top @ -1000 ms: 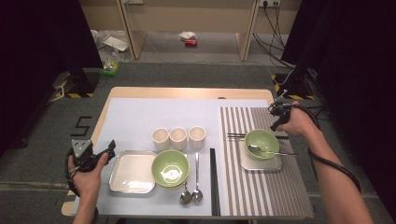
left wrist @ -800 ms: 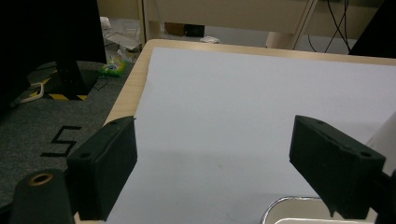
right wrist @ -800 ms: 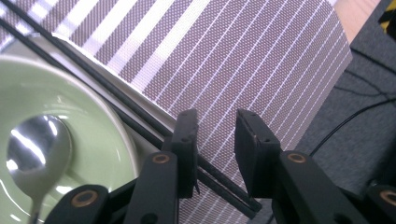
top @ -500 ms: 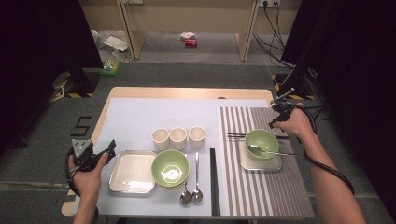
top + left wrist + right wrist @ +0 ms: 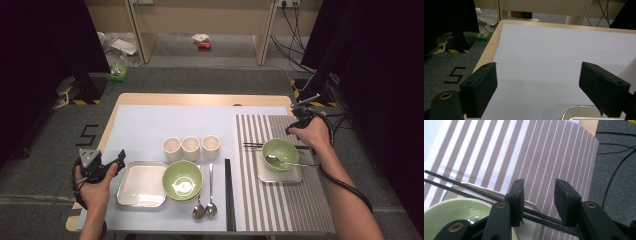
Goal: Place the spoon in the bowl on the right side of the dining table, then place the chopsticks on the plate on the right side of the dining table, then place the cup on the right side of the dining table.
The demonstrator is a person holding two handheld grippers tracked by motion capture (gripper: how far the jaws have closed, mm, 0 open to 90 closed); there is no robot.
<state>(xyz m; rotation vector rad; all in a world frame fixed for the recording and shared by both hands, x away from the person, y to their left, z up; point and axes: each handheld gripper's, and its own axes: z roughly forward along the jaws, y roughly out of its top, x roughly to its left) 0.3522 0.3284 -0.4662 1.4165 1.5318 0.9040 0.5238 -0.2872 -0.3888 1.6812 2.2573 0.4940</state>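
Chopsticks (image 5: pixel 474 192) released at the striped mat's (image 5: pixel 536 152) far right corner.
The right gripper (image 5: pixel 537 197) has just been opening, apparently clear of them; the left gripper (image 5: pixel 537 87) is held open, empty.

a pair of thin black chopsticks (image 5: pixel 474 192) lies side by side, flat on the striped placemat (image 5: pixel 544 152). they run just behind the green bowl (image 5: pixel 280 151), across the far edge of the square tray (image 5: pixel 295 176) under it.

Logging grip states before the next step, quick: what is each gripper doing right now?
Left gripper: open, nothing between its jaws.
Right gripper: open, jaws just been opening above the black chopsticks, not gripping them.
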